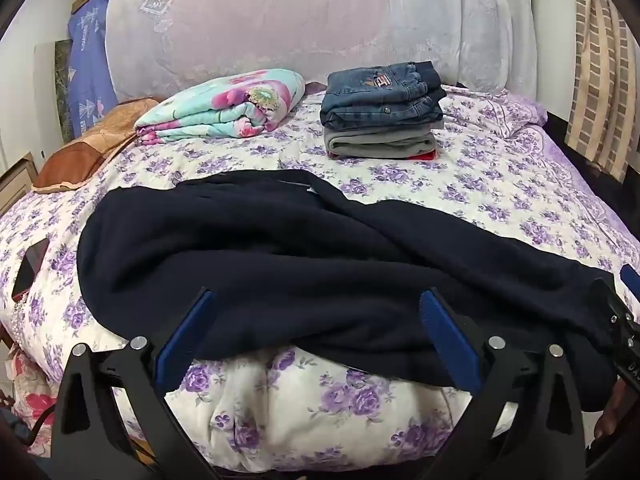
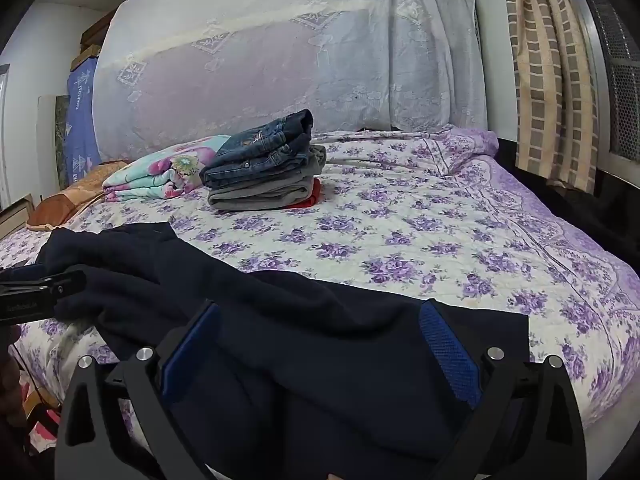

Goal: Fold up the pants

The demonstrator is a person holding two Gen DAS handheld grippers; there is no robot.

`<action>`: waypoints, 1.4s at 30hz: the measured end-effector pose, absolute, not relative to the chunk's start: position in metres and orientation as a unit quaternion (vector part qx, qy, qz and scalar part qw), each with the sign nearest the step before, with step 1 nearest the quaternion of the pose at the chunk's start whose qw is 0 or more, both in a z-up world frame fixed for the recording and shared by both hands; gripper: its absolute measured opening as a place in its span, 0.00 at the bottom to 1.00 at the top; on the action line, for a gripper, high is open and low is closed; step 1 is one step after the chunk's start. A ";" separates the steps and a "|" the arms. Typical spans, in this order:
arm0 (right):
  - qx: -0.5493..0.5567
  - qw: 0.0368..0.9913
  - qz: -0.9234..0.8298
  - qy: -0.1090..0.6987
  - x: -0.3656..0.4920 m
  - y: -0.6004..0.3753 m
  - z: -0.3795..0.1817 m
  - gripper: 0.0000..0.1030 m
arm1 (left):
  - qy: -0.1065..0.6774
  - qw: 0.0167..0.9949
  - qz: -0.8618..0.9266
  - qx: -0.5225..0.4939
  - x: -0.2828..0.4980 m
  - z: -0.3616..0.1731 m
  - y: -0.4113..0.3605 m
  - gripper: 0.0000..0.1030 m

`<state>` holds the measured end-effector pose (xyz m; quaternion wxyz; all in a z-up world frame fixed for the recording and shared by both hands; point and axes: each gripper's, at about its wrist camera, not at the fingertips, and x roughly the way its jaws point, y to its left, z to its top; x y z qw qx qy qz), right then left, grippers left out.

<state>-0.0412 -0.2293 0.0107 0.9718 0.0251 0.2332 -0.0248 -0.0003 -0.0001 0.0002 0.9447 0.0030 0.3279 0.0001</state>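
Note:
Dark navy pants (image 1: 280, 248) lie crumpled across the near part of the bed, one leg running to the right; they also show in the right wrist view (image 2: 320, 344). My left gripper (image 1: 316, 300) is open, its blue pads (image 1: 444, 332) wide apart over the pants' near edge, holding nothing. My right gripper (image 2: 320, 312) is open above the leg end at the bed's near edge, with cloth lying between its blue pads (image 2: 448, 344). The right gripper's tip shows at the left wrist view's right edge (image 1: 624, 300).
A stack of folded jeans and grey clothes (image 1: 382, 110) sits on the floral purple bedspread (image 1: 500, 200) at the back. A folded floral blanket (image 1: 224, 102) and a brown pillow (image 1: 88, 148) lie at the back left. A curtain (image 2: 548, 80) hangs on the right.

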 end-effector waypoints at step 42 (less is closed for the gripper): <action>0.021 0.967 -0.032 0.253 -0.037 -0.231 0.000 0.97 | 0.328 0.945 0.006 0.008 -0.002 -0.006 0.008 0.95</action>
